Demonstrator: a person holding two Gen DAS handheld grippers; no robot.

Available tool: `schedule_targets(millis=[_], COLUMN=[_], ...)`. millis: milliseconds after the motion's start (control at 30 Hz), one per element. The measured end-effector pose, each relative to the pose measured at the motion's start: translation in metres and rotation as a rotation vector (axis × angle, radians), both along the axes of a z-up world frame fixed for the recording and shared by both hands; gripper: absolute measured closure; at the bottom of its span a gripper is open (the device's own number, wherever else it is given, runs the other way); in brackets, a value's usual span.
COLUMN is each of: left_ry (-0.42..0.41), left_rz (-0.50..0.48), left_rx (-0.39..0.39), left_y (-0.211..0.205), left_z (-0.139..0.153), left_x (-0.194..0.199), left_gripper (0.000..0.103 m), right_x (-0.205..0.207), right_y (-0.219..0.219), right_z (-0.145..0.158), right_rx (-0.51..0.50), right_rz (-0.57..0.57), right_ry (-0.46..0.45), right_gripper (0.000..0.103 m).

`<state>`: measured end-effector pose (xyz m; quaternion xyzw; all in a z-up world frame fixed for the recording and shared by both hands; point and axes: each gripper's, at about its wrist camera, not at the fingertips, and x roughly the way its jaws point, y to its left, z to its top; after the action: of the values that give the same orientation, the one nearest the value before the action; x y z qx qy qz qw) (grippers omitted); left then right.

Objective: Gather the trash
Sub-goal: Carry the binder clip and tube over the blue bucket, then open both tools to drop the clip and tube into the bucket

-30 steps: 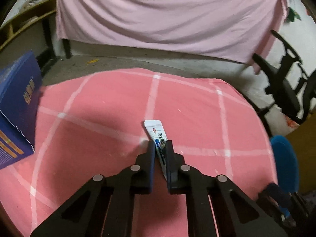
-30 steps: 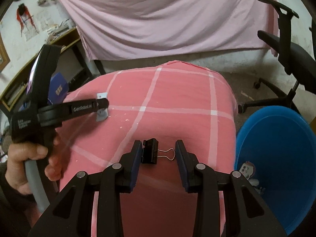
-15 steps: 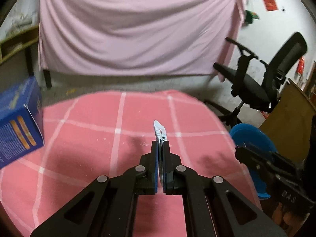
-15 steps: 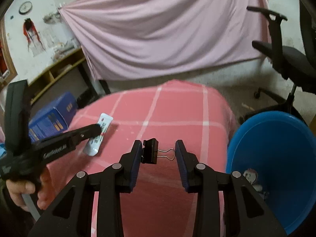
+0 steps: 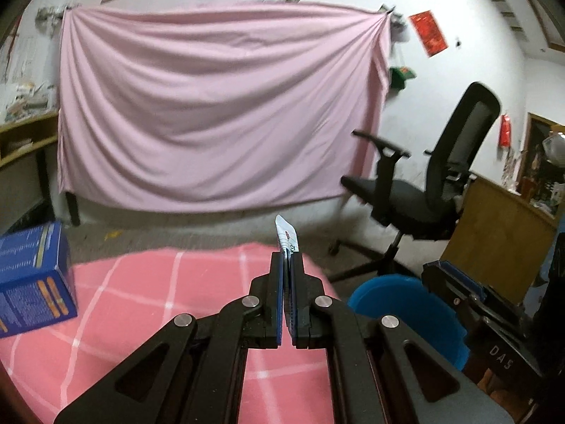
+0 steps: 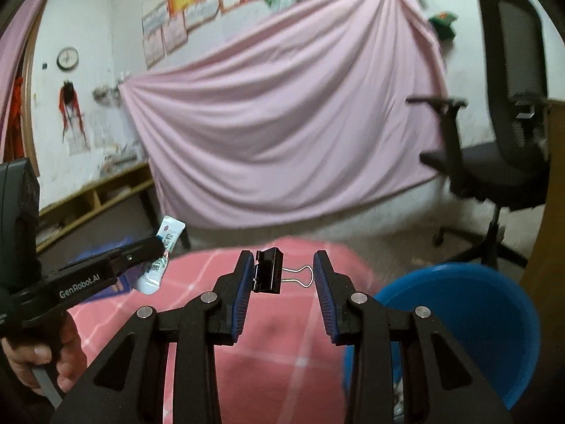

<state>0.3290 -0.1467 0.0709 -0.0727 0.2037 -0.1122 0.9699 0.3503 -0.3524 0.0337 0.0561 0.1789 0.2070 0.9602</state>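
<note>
Now, change: both grippers sit higher than a second ago; more wall and chair show, less pink counter [image 5: 141,282].
Left gripper [image 5: 286,259]: clamped tight on the white sachet [image 5: 286,235], whose tip sticks up past the fingertips.
Right gripper [image 6: 283,265]: part-spread, pinching the black binder clip [image 6: 269,270] lengthwise.
Blue bin [image 6: 487,318]: low right, beside the counter, below both grippers.

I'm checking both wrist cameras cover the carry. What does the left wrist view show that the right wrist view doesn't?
Left wrist only: the blue box standing on the pink cloth.
Right wrist only: the black binder clip between the right gripper fingers, and a wall clock.
Both: the left gripper shut on the white sachet, the blue bin, and the office chair.
</note>
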Motion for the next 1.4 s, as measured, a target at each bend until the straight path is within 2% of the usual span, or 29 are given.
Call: schedule_targets(millis=[133, 333, 467, 567, 833, 1000, 1100, 1400], left_ry=[-0.089, -0.188, -0.22, -0.221, -0.147, -0.064, -0.008, 0.141], left_rz=[-0.033, -0.096, -0.166, -0.215, -0.295, -0.323, -0.331, -0.357], left_rx=[0.003, 0.008, 0.016, 0.023, 0.019, 0.022, 0.03, -0.011], left_y=[-0.02, -0.057, -0.086, -0.108, -0.153, -0.169, -0.173, -0.168], left_z=[0.016, 0.025, 0.023, 0.021, 0.005, -0.008, -0.017, -0.032], left_x=[-0.012, -0.022, -0.024, -0.022, -0.005, 0.01, 0.016, 0.039], left_gripper=[0.102, 0.102, 0.102, 0.102, 0.102, 0.101, 0.101, 0.101], right_x=[-0.016, -0.04, -0.047, -0.045, -0.04, -0.03, -0.024, -0.012], right_y=[-0.017, -0.041, -0.062, -0.08, -0.123, -0.139, -0.143, -0.153], right_z=[0.013, 0.028, 0.033, 0.03, 0.016, 0.001, -0.005, -0.019], right_rx=[0.018, 0.035, 0.059, 0.081, 0.115, 0.123, 0.116, 0.132], right_rz=[-0.044, -0.114, -0.16, -0.194, -0.273, -0.299, -0.301, -0.299], right_ry=[-0.101, -0.234, -0.266, -0.254, -0.172, -0.094, -0.049, 0.047], right_gripper=[0.071, 0.071, 0.071, 0.071, 0.071, 0.07, 0.07, 0.07])
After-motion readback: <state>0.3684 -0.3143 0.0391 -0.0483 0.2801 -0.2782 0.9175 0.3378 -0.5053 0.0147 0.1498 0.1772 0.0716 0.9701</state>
